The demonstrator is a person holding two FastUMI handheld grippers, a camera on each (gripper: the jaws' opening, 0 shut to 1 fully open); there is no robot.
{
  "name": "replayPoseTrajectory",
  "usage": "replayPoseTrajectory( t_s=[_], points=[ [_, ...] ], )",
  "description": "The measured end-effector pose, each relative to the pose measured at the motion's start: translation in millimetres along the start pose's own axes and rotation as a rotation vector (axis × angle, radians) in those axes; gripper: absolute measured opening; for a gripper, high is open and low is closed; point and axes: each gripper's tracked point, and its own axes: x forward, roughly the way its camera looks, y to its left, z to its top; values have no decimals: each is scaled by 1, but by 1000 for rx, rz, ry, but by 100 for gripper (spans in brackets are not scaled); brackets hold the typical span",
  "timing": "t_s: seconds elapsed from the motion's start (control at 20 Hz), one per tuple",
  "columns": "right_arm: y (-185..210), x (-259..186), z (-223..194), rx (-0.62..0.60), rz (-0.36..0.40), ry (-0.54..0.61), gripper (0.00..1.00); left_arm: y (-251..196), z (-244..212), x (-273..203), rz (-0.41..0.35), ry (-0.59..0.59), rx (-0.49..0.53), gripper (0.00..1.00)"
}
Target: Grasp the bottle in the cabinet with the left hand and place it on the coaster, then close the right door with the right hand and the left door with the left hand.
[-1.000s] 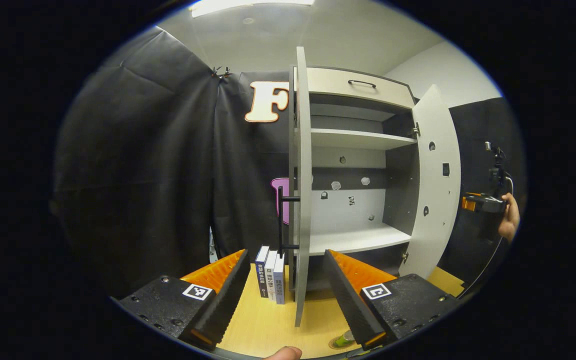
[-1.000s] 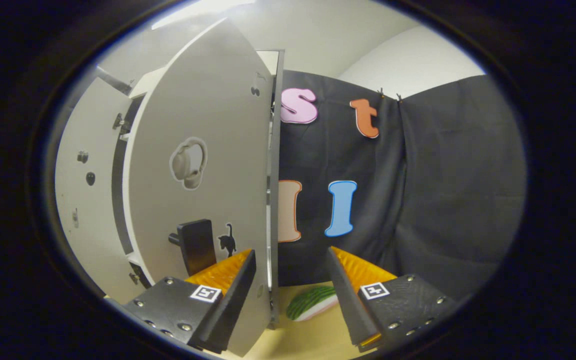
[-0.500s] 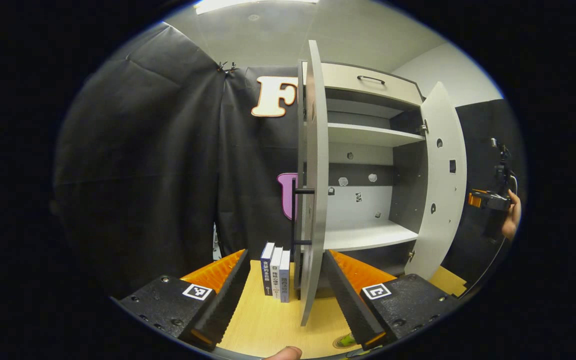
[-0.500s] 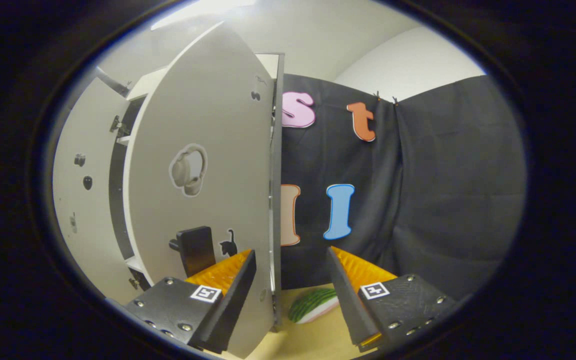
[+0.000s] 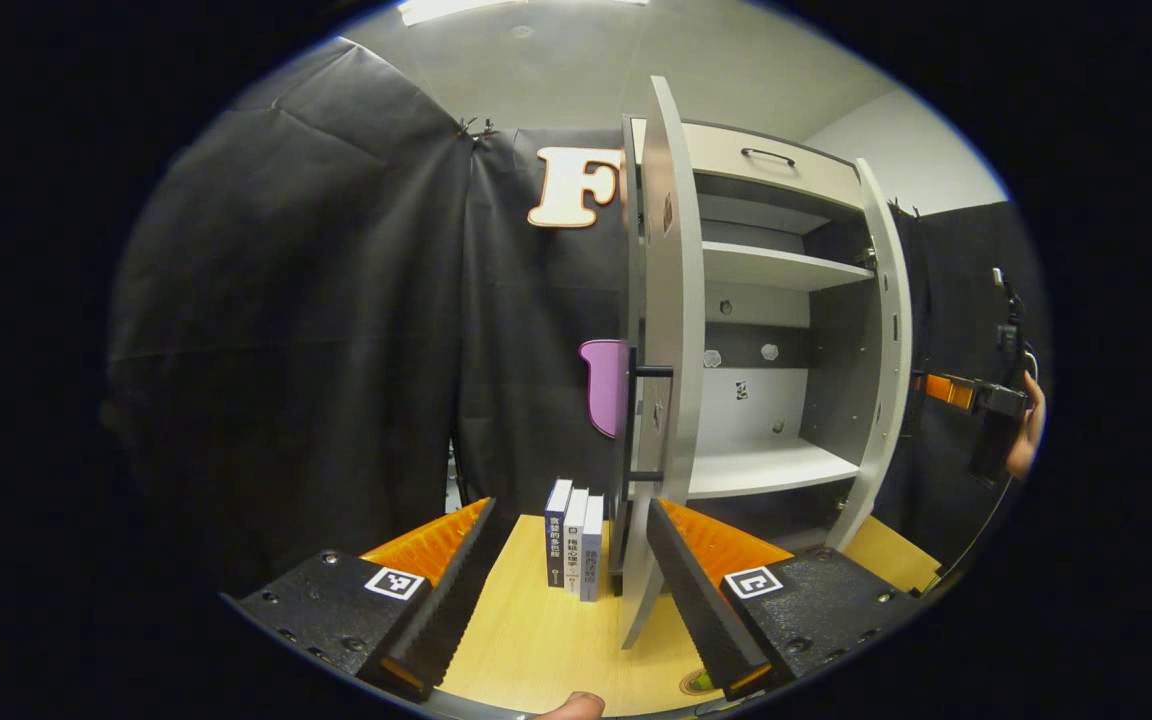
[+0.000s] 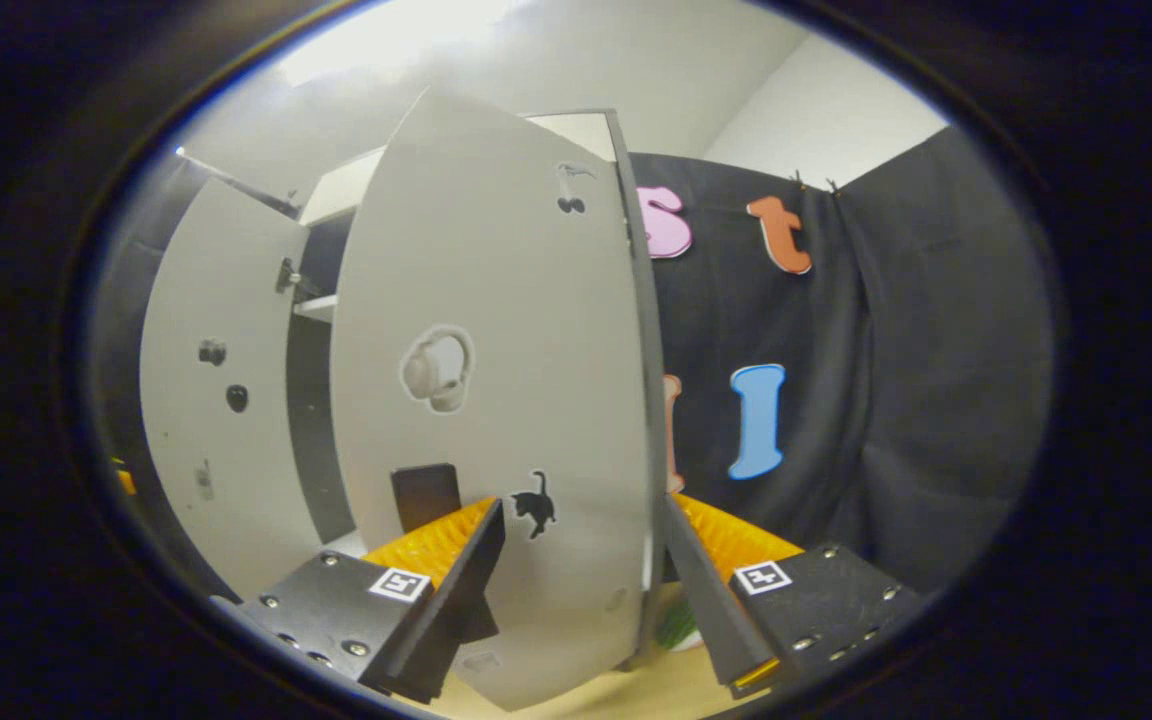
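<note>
— Left gripper view first: what lies nearest?
— Pale wooden desk (image 5: 536, 650), with the left hand-held gripper (image 5: 566, 600) over it, fingers spread wide and holding nothing. A sliver of green on a round coaster (image 5: 696, 684) peeks out by its right finger; it may be the bottle, but too little shows to tell.
— And beyond that?
— Three books (image 5: 576, 540) stand upright just beside the cabinet (image 5: 776, 300). The left door (image 5: 671, 380) stands edge-on with a dark bar handle (image 5: 631, 425); the shelves behind it look bare. Black cloth walls the booth.
— Right gripper view?
— The right hand-held gripper (image 6: 586, 590) is also wide apart and grips nothing. The right door (image 6: 506, 400), with its stickers, stands between the fingers, its edge close by the right finger; contact cannot be told. In the left gripper view this gripper (image 5: 971, 395) sits in a hand (image 5: 1026, 440) beyond that door.
</note>
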Motion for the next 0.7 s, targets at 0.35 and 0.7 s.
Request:
replayPoseTrajectory(
  t_s=[0.35, 0.7],
  points=[
    [20, -1, -8, -89, 20, -3, 95, 17, -7, 1, 45, 13, 13, 92],
    [62, -28, -9, -167, 121, -73, 95, 56, 18, 26, 97, -32, 51, 95]
  ],
)
